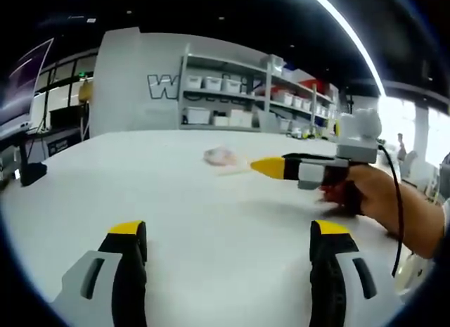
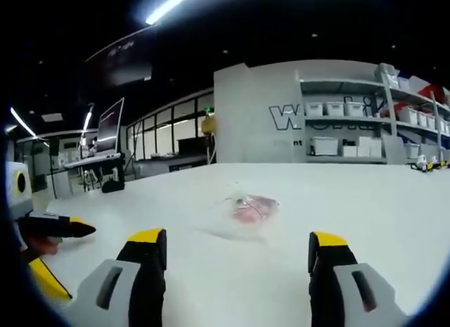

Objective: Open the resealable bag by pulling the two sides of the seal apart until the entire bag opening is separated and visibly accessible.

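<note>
In the left gripper view, the left gripper (image 1: 228, 246) hangs over the white table (image 1: 211, 221) with its 2 yellow-tipped jaws spread wide and nothing between them. Further off, the resealable bag (image 1: 221, 157) lies flat on the table, pinkish contents showing through. Just to its right, the right gripper (image 1: 266, 167) points its yellow tip at the bag, held by a person's hand (image 1: 376, 193). Behind stands a shelf (image 1: 253, 95) of white bins.

In the right gripper view, the left gripper (image 2: 74, 228) enters at the left edge. The bag (image 2: 249, 209) rests ahead, between and beyond the right gripper's (image 2: 235, 253) parted, empty jaws.
</note>
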